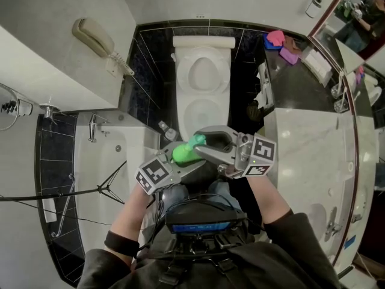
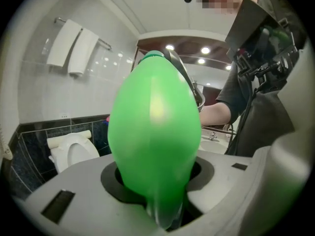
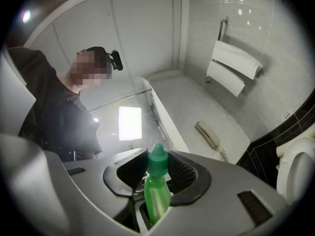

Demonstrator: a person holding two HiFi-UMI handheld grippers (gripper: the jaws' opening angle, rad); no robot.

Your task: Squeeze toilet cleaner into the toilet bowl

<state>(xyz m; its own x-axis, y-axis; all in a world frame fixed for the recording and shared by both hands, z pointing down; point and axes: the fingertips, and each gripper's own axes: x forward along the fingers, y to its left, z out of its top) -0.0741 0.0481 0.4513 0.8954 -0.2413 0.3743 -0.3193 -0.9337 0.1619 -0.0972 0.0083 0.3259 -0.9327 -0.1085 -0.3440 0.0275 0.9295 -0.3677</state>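
A green toilet cleaner bottle [image 1: 182,154] is held in the air between both grippers, in front of the white toilet [image 1: 203,110], whose lid stands up. My left gripper [image 1: 180,161] is shut on the bottle's wide body [image 2: 153,132], which fills the left gripper view. My right gripper [image 1: 209,143] reaches in from the right and is shut on the bottle's darker green cap [image 3: 158,163] and its thin neck [image 3: 155,195]. The cap [image 1: 198,140] points toward the toilet. The toilet [image 2: 69,151] also shows low at the left of the left gripper view.
A bathtub [image 1: 102,161] lies to the left, with a small bottle [image 1: 165,129] on its corner. A wall phone [image 1: 93,36] hangs above it. A marble vanity [image 1: 301,155] runs along the right. Pink cloths [image 1: 278,40] lie beside the toilet tank. Towels [image 2: 74,45] hang on a rail.
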